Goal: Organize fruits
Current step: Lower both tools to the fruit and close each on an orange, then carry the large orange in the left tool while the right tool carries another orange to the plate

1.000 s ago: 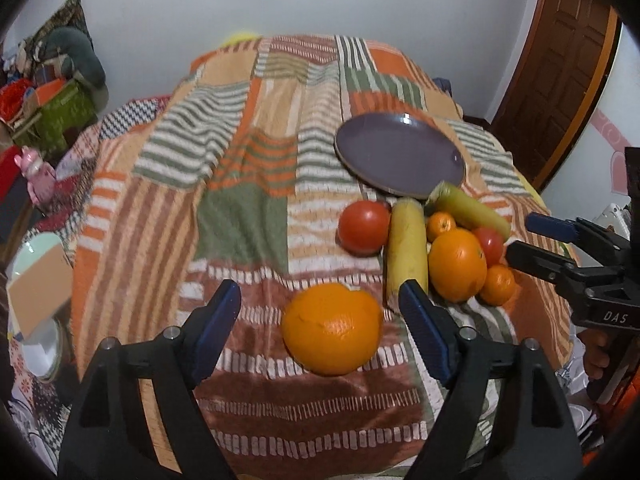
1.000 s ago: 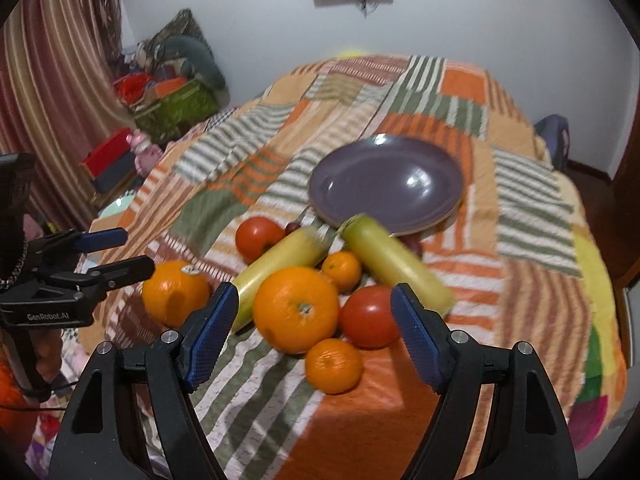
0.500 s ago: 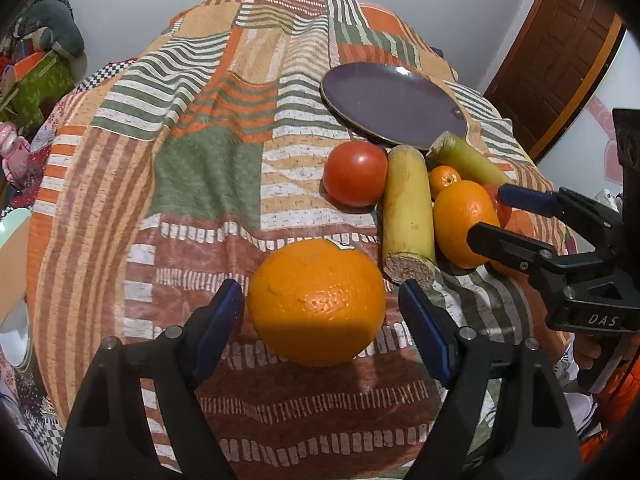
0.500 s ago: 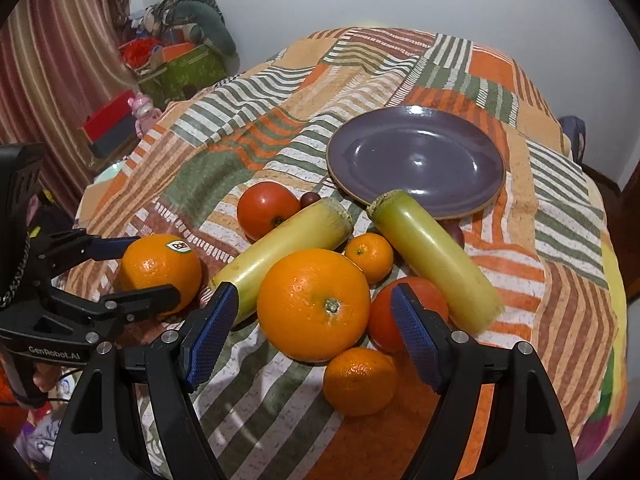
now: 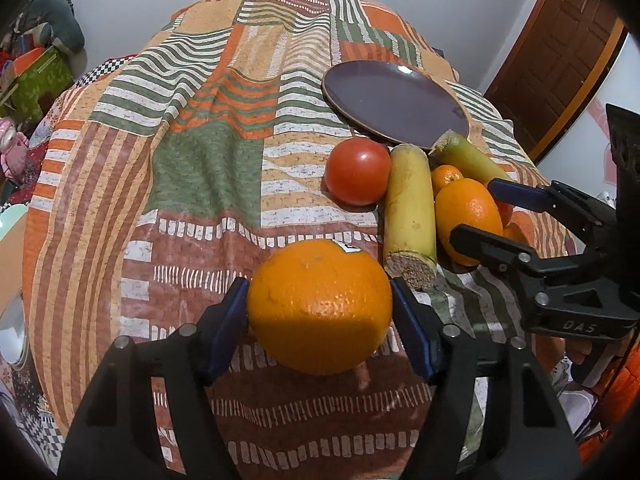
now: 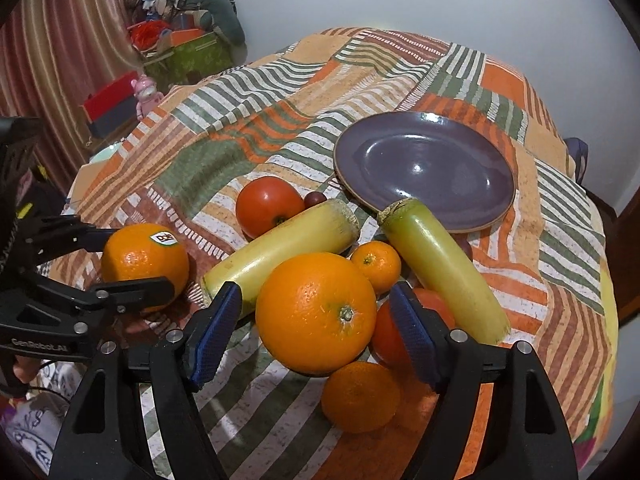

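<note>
**On Quilt, Near Edge: Two Claws, Two Oranges**

Far left on the quilt (image 6: 240,128): left claw (image 5: 317,286) closing, sticker orange (image 5: 320,304) between the blue pads (image 5: 224,320), both pads against the peel. Sitting on the cloth, label up, just apart from the pile.

Next right: tomato (image 6: 268,206), touching a yellow stalk (image 6: 280,248) lying aslant, cut end toward the sticker orange. Small dark fruit, perhaps a grape (image 6: 315,199), tucked between tomato and stalk tip.

Centre of pile: big orange (image 6: 316,312), stem end facing the right wrist camera. Right claw (image 6: 315,292) apart, straddling it, a gap showing on each side, no pad on the peel. Mandarin (image 6: 376,266) just behind, small orange (image 6: 360,396) just in front, second tomato (image 6: 384,340) half hidden behind the right pad.

Further right: green stalk (image 6: 440,268), far end resting on the rim of the purple plate (image 6: 424,168). Plate behind the pile, nothing else on it.
</note>
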